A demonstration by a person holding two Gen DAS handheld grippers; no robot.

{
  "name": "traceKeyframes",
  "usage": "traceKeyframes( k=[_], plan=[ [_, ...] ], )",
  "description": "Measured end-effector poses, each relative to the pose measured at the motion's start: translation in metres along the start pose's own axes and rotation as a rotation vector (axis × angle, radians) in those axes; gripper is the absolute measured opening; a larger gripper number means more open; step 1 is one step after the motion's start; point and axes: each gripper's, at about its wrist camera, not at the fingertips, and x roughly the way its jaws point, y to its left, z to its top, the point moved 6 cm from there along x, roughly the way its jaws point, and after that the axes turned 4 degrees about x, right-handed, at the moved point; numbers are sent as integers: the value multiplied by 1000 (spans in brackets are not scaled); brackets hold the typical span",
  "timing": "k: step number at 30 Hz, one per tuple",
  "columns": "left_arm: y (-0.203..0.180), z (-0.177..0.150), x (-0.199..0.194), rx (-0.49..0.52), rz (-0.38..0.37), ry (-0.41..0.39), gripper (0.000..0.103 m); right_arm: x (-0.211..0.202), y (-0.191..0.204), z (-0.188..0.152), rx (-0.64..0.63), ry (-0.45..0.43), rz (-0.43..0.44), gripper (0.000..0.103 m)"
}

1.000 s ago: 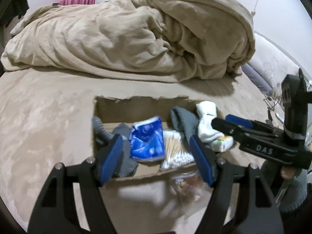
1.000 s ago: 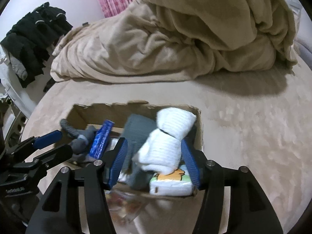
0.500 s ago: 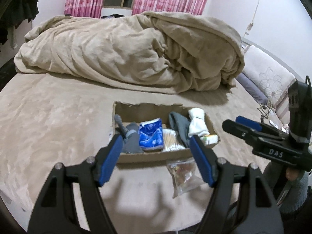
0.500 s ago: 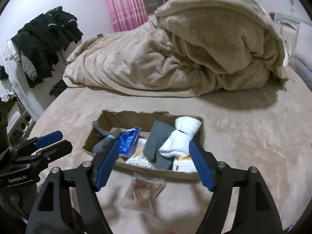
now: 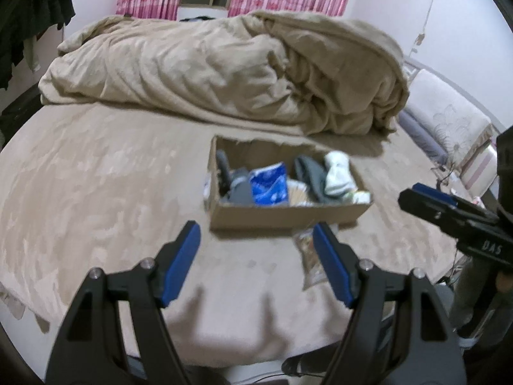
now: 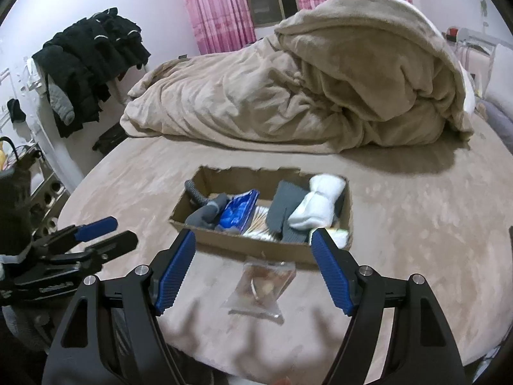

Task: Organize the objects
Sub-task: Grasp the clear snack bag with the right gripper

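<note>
Right wrist view, contents of the shallow brown cardboard box (image 6: 256, 247) on the beige plush bedspread (image 6: 416, 224), left to right: dark grey ribbed sock bundle (image 6: 205, 215); blue printed tissue packet (image 6: 239, 213); pack of cotton swabs (image 6: 258, 224); folded grey cloth (image 6: 285, 207); rolled white sock (image 6: 315, 205); small white packet with yellow-green print (image 6: 336, 235), at the right end.

Outside the box, just beside its near wall: one clear plastic bag of brownish items (image 6: 261, 285), flat on the bedspread.

Right gripper (image 6: 253, 272): blue-padded jaws wide apart, holding nothing, raised clear of the bag and box. Left gripper (image 6: 105, 232): seen at the left of this view, jaws parted, holding nothing.

Room: heaped tan fleece blanket (image 6: 320, 96) behind the box; pink striped curtains (image 6: 218, 9) flanking a window; black garments hanging on a wall rack (image 6: 89, 61) at far left.

Left wrist view only: a pale floral-patterned cushion (image 5: 449, 118) at the right. This view is blurred, and there one finger of the left gripper (image 5: 256, 253) partly covers the bag (image 5: 306, 247). The right wrist view alone shows the bag whole.
</note>
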Motion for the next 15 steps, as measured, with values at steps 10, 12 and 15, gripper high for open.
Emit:
traceKeyframes(
  k=[10, 12, 15],
  plan=[
    [13, -29, 21, -29, 23, 66, 74, 40, -5, -42, 20, 120, -8, 78],
    [16, -31, 26, -36, 27, 74, 74, 51, -7, -50, 28, 146, -9, 78],
    [20, -34, 33, -44, 30, 86, 74, 68, -8, -60, 32, 182, -10, 78]
  ],
)
